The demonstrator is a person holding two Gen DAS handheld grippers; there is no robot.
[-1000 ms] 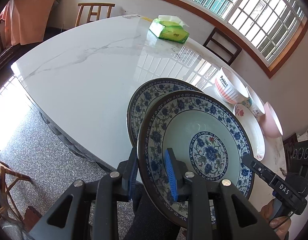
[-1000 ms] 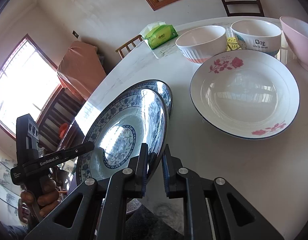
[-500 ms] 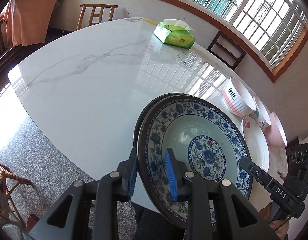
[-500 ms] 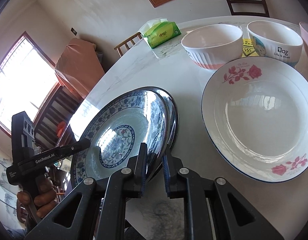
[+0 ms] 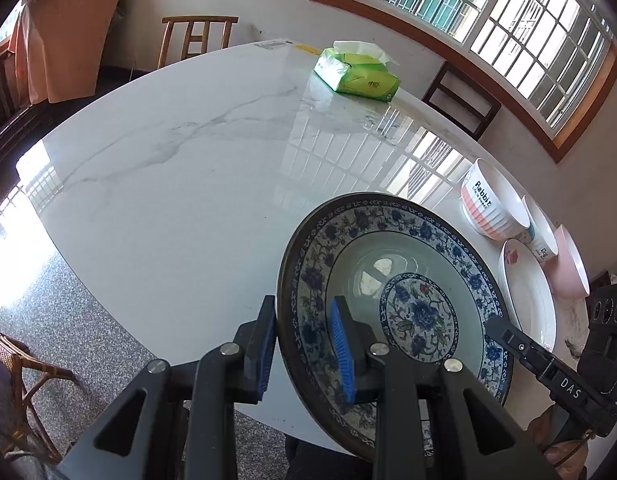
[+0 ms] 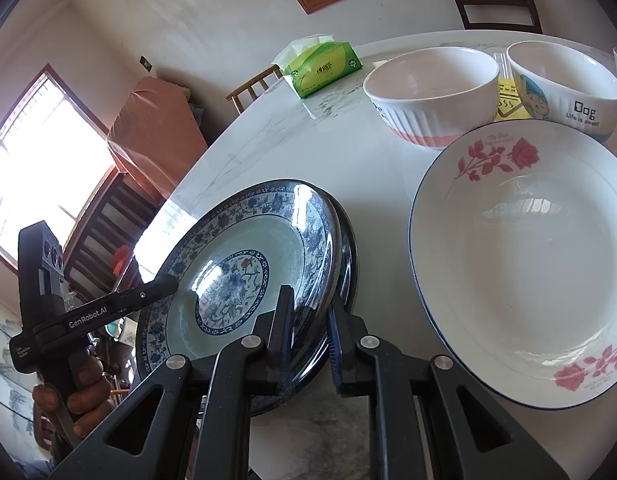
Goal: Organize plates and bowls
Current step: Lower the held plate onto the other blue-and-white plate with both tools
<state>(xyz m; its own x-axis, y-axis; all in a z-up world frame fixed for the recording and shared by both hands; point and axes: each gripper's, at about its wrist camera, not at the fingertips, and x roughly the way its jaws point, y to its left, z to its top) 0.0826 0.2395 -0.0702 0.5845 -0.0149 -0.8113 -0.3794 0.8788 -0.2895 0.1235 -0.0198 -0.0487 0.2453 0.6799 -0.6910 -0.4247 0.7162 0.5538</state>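
A blue-and-white floral plate (image 5: 392,280) (image 6: 244,256) sits on top of a second matching plate, whose rim (image 6: 348,240) shows at the right edge. My left gripper (image 5: 304,344) has its jaws either side of the top plate's near-left rim, with a gap at the left pad. My right gripper (image 6: 308,332) has its jaws around the opposite rim, with a gap on the right. Whether either still grips I cannot tell. A white rose plate (image 6: 524,264) (image 5: 528,296) lies beside them.
A white-and-coral ribbed bowl (image 6: 428,92) (image 5: 488,200), a "Dog" bowl (image 6: 564,84) and a pink bowl (image 5: 572,264) stand behind the rose plate. A green tissue pack (image 5: 356,72) lies at the far side of the white marble table (image 5: 168,184). Chairs surround it.
The top blue plate was carried forward and lowered onto the second blue plate, now almost covering it. Both grippers' jaws appear slightly wider around the rim than before.
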